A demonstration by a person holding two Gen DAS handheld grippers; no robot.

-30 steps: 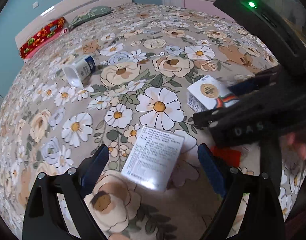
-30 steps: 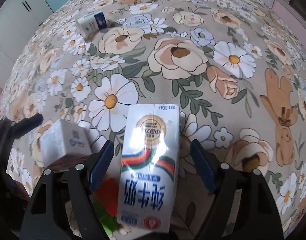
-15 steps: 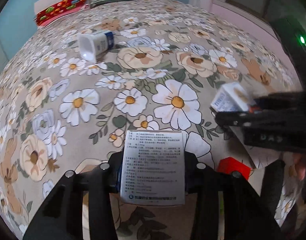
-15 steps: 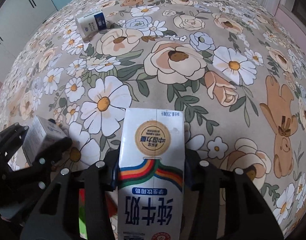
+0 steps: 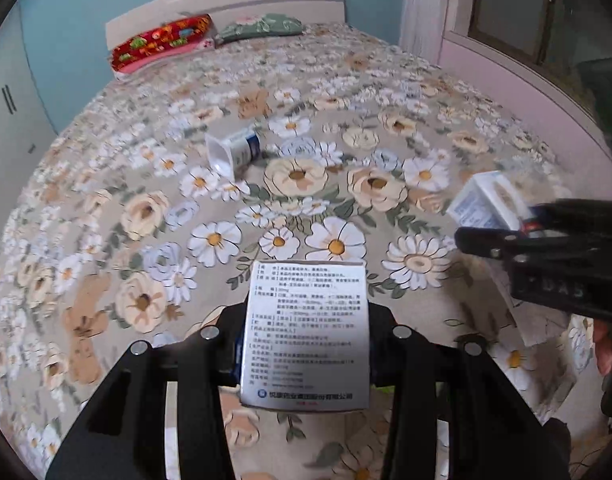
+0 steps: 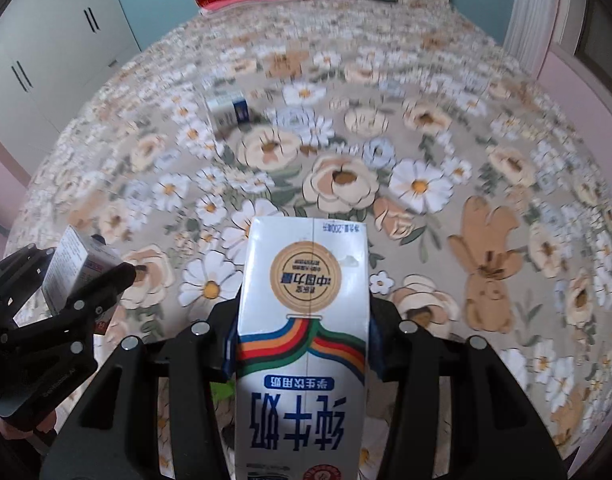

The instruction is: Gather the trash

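My left gripper [image 5: 306,330] is shut on a grey medicine box [image 5: 308,332] with printed text and holds it above the floral bedspread [image 5: 145,208]. My right gripper [image 6: 301,340] is shut on a white milk carton [image 6: 301,320] with a gold seal and rainbow stripes, also lifted off the bed. The carton shows at the right of the left wrist view [image 5: 486,202]; the medicine box shows at the left of the right wrist view [image 6: 75,266]. A white and blue yogurt cup [image 5: 233,154] lies on its side further up the bed, also in the right wrist view [image 6: 227,114].
A red patterned pillow [image 5: 161,42] and a green pillow [image 5: 261,26] lie at the headboard. White wardrobe doors [image 6: 53,40] stand left of the bed. A pink window ledge [image 5: 518,80] runs along the right side.
Both grippers closed on their boxes between the earliest frame and half a second ago. Both have since risen and tilted up, lifting the boxes off the bedspread.
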